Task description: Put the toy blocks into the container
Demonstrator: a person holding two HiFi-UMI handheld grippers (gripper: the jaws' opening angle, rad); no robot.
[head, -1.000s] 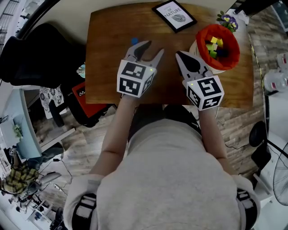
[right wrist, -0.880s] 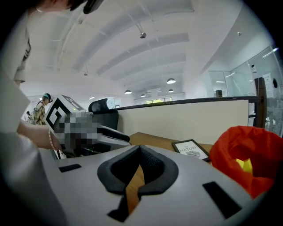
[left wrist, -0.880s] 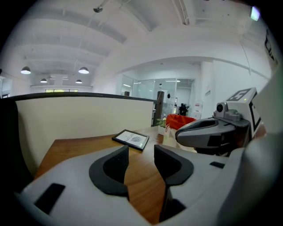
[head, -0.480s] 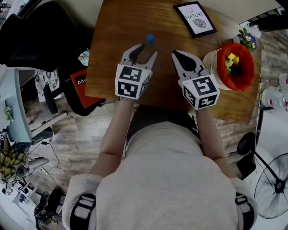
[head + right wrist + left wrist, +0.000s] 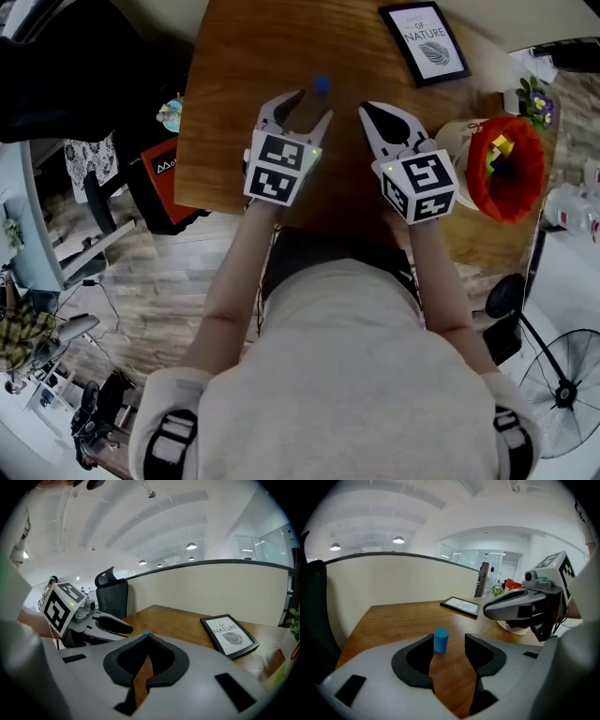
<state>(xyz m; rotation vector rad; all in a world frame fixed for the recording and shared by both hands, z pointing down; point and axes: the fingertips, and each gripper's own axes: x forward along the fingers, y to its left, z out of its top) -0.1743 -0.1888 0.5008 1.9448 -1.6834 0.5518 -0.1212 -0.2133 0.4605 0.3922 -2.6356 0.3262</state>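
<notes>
framed print flat on wooden table; fan on floor, lower right.

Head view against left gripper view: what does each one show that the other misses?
Only the head view shows the person's torso, the floor fan and the coloured blocks inside the red container. Only the left gripper view shows the ceiling lights. Both show the blue block on the wooden table, the framed picture and the right tool.

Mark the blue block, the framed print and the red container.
blue block [image 5: 441, 640], left gripper view, its curved side
framed print [image 5: 427, 42], head view, middle of the white sheet
red container [image 5: 514, 195], head view, its red inner wall
</notes>
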